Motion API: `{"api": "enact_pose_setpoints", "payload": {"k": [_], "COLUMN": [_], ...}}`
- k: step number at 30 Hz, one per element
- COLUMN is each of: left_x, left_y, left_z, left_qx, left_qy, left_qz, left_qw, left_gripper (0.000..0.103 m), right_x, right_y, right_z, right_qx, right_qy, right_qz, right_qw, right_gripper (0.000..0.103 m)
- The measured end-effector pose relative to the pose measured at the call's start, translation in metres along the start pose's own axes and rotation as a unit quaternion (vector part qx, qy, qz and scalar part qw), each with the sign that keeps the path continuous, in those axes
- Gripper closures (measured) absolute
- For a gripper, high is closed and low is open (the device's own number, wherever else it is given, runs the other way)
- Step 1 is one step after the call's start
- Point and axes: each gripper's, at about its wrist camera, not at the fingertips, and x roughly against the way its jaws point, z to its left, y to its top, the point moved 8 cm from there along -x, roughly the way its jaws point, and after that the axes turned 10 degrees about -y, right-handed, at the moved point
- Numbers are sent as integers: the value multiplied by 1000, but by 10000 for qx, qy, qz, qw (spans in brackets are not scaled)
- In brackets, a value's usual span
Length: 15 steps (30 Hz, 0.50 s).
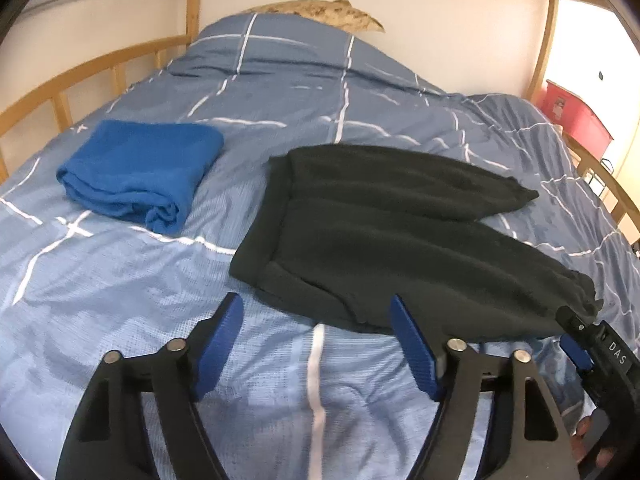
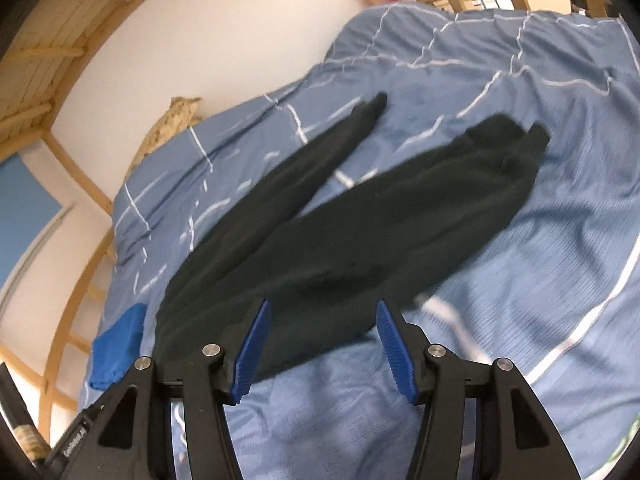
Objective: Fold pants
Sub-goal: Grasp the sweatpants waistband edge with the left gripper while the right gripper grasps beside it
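Black pants (image 1: 384, 232) lie spread on the blue bed cover, waistband to the left and two legs pointing right and apart. My left gripper (image 1: 316, 308) is open and empty, just in front of the waistband's near corner. In the right wrist view the pants (image 2: 320, 248) run away from me, both legs splayed. My right gripper (image 2: 322, 308) is open and empty, its fingertips over the pants' near edge. The right gripper also shows at the left view's lower right edge (image 1: 600, 352).
A folded blue garment (image 1: 140, 172) lies on the bed left of the pants, also seen in the right view (image 2: 118, 348). The blue checked duvet (image 1: 280, 120) covers the bed. Wooden bed rails (image 1: 60, 88) run along the sides. A red box (image 1: 576, 116) stands beyond the bed.
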Motion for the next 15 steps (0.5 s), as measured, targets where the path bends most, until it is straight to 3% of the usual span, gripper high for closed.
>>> {"api": "enact_pose_setpoints", "payload": {"k": [8, 15], "left_x": [-36, -62], "left_y": [-7, -18], "left_z": [6, 16], "left_qx": [52, 130], "left_qy": [-106, -57], "left_qz": [271, 444], "left_qw": [9996, 9989], "left_gripper": [46, 46], "right_x": [-21, -39], "right_y": [-5, -7], "right_z": [-4, -5], "right_qx": [-58, 83], "right_qy": [-192, -313], "right_qz": [-54, 12], "right_qw": [9998, 9995], "right_gripper": [47, 51]}}
